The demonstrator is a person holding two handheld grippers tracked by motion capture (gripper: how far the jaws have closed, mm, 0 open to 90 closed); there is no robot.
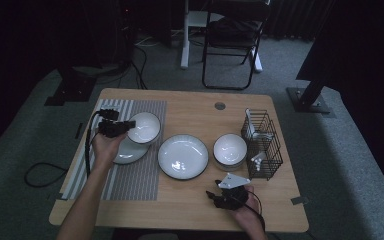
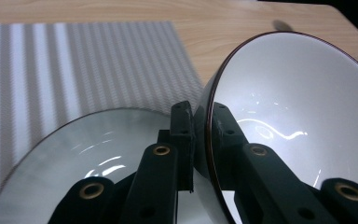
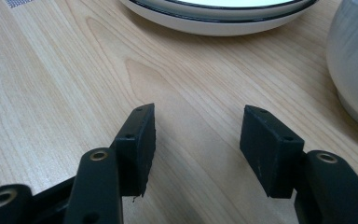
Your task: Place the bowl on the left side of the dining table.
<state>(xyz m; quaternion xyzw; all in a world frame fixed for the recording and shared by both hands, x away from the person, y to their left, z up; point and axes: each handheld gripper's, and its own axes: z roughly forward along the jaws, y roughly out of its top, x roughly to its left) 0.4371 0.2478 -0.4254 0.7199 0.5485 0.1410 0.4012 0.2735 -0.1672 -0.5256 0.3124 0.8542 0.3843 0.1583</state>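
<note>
L claw (image 1: pixel 128 123) is clamped on the rim of a white dark-rimmed ceramic bowl (image 1: pixel 145 127), held tilted just above a shallow white plate (image 1: pixel 129 152) on the grey striped placemat (image 1: pixel 140 175). R claw (image 1: pixel 213 195) is wide open w/ nothing between its jaws, low over the pale wooden table (image 1: pixel 190 205), near a large white plate (image 1: pixel 183 156).

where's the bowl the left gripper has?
High view, left side: the bowl is clamped by its rim in the left gripper, over the striped mat, above a plate.
</note>
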